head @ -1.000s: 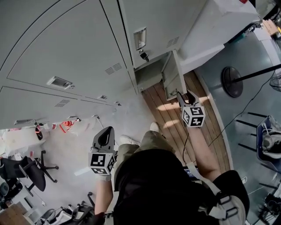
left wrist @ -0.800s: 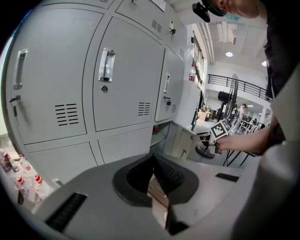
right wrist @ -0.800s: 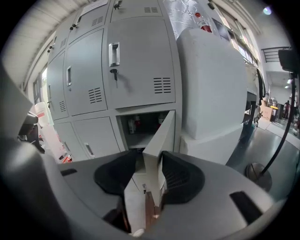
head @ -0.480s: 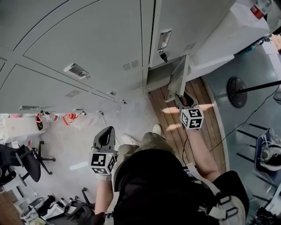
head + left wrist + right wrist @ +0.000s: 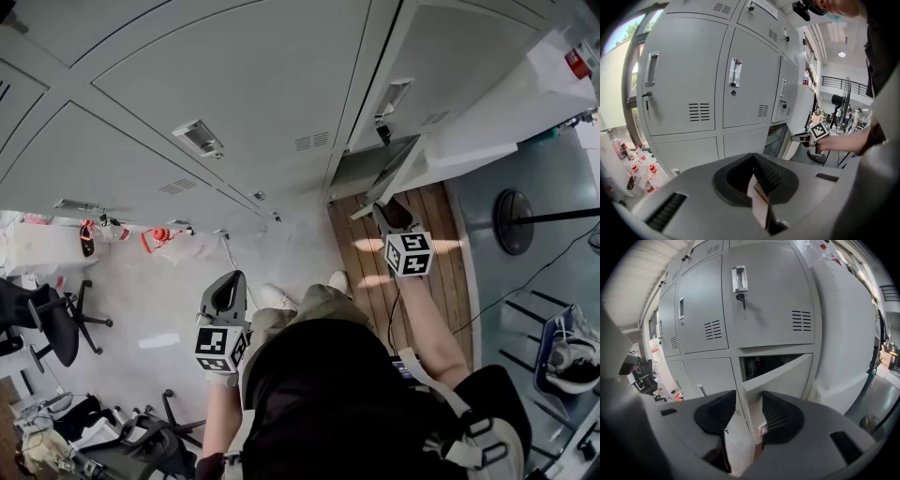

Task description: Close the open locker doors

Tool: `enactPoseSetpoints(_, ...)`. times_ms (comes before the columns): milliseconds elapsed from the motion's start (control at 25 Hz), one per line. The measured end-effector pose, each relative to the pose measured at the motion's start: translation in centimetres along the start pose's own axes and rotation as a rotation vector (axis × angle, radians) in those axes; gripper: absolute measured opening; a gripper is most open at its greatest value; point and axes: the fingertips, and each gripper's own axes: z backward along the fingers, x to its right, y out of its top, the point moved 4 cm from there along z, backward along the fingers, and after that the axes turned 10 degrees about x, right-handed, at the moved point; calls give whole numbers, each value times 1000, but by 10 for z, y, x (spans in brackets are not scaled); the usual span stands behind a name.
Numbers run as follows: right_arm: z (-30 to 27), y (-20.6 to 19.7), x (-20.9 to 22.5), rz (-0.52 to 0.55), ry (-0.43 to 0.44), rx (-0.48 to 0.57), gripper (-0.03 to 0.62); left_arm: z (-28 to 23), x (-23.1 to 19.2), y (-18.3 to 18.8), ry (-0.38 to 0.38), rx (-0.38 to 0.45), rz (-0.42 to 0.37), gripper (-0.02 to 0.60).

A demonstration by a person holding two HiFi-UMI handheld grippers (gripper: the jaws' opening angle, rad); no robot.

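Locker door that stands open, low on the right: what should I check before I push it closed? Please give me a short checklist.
1. Locker door closed: not ok, it stands ajar.
2. Right gripper at the door's free edge, jaws apart: ok.
3. Contact with the door: cannot tell.
4. Left gripper shut, empty, away from the lockers: ok.
5. Upper door closed: ok.

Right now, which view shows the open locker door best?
Right gripper view: the open locker door fills the middle, its edge between the jaws. The head view shows it foreshortened from above; the left gripper view, small and far.
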Motion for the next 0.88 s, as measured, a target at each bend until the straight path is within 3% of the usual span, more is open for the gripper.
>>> enactPoseSetpoints(880, -85, 26, -31, 91, 196, -6, 186, 14, -17, -5, 195, 12, 63, 8)
